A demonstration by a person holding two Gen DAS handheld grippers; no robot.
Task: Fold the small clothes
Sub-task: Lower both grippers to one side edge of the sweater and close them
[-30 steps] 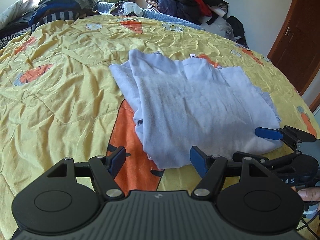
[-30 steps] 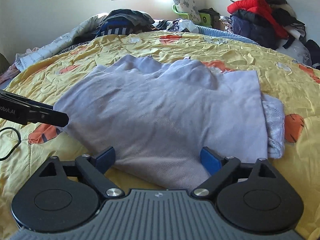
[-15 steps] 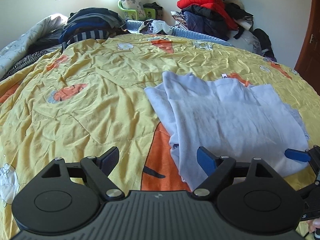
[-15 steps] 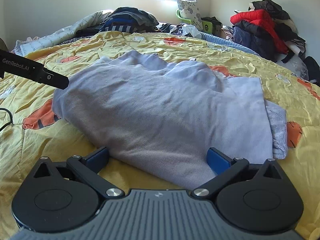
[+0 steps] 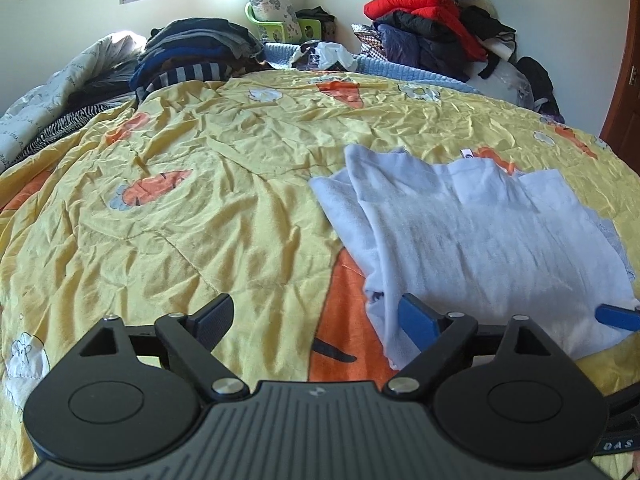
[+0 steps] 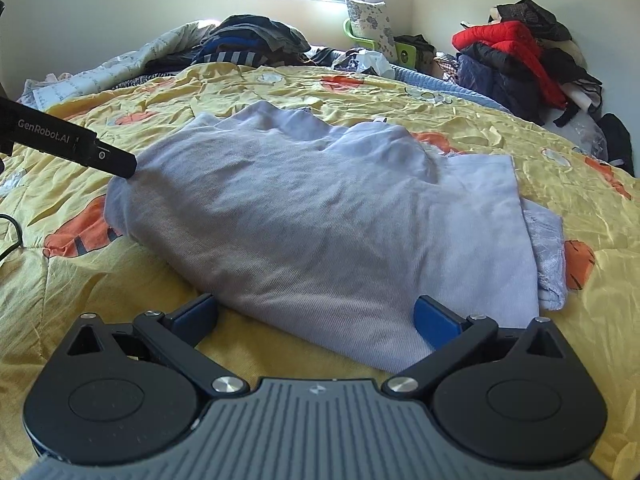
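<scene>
The left gripper was over the yellow blanket, and its jaws were opening with nothing between them; the folded pale blue garment lay ahead of it and to its right, touching only its right finger. The right gripper was wide open too, and the near edge of the garment lay between its fingers without being pinched. I judge both hands had let go so the fold could rest flat.
</scene>
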